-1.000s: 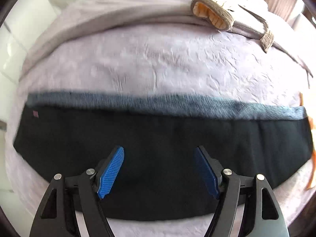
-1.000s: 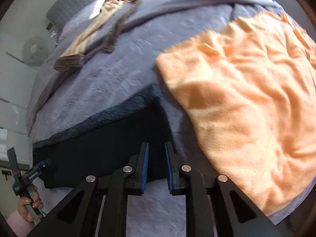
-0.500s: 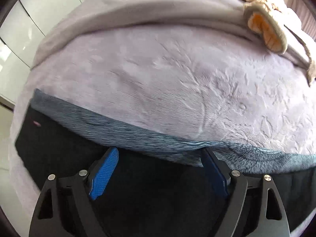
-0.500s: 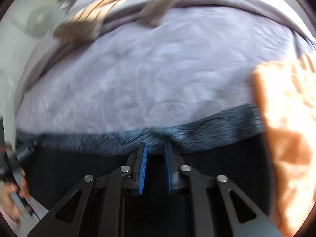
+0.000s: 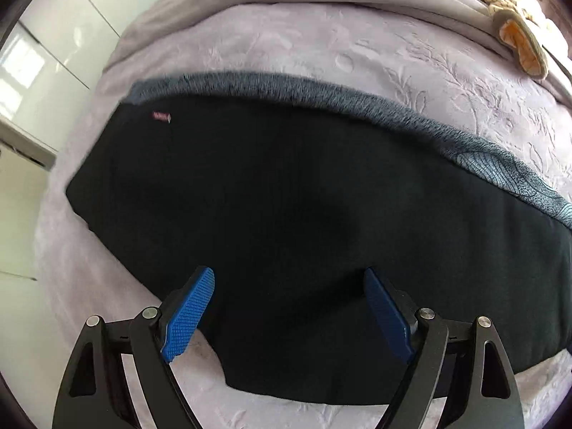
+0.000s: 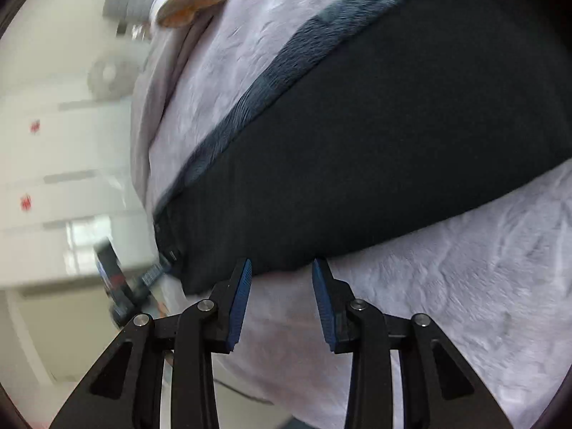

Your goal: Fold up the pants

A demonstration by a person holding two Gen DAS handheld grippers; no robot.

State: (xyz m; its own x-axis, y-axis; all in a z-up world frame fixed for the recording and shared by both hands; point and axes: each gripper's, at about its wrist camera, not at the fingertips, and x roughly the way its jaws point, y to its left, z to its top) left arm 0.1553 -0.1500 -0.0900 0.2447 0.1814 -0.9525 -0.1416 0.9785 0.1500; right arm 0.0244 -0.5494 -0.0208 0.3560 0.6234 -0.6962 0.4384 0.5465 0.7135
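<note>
The black pants point(image 5: 304, 214) lie flat on the lilac bedspread point(image 5: 357, 57), folded lengthwise, with a grey fleecy lining strip point(image 5: 321, 93) along the far edge and a small pink label point(image 5: 161, 116) near the left end. My left gripper point(image 5: 289, 279) is open over the near part of the pants. In the right wrist view the pants point(image 6: 375, 143) run diagonally, and my right gripper point(image 6: 280, 266) is open and empty at their near edge. The left gripper's body point(image 6: 121, 286) shows blurred at the left.
A beige and orange garment point(image 5: 511, 32) lies at the far right on the bed, and it also shows in the right wrist view point(image 6: 193, 3). White glossy cabinets point(image 5: 43, 71) stand left of the bed. A fan point(image 6: 107, 75) stands by the wall.
My right gripper has opened and swung left along the pants, so the orange towel has left its view. My left gripper stayed open and now looks at the pants' left end.
</note>
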